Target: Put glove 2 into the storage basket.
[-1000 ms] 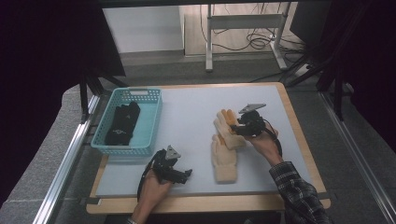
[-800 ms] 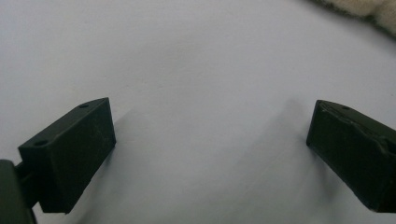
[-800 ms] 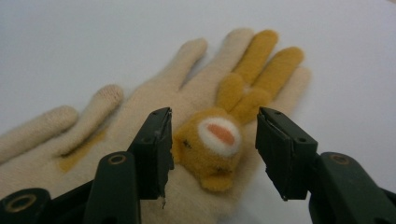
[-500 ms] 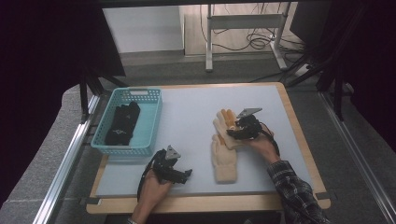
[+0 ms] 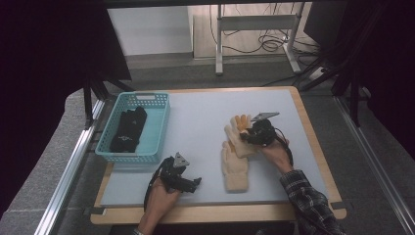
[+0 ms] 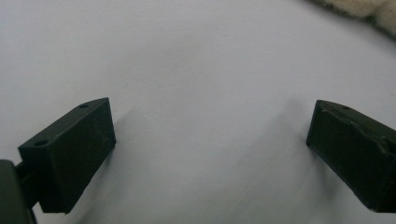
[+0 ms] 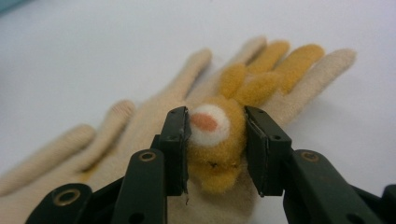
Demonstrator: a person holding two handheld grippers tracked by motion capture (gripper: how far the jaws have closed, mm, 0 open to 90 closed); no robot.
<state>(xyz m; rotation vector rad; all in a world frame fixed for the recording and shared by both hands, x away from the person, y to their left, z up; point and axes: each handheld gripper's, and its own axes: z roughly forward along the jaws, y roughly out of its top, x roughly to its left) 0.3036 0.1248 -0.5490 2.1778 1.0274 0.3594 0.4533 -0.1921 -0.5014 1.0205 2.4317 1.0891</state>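
Closing just now, the right hand-held gripper [image 7: 217,140] pinches the cream glove's [image 5: 236,164] plush patch; next, lift toward the basket [image 5: 159,132].

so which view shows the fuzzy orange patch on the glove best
The right gripper view: the orange patch sits close up between the right gripper, whose pads press its sides, on the cream glove. In the high view the patch is a small orange spot beside that gripper. The left gripper view catches a cream edge.

Grey floor [image 5: 161,68], metal stand [image 5: 254,29], cables [image 5: 266,45]
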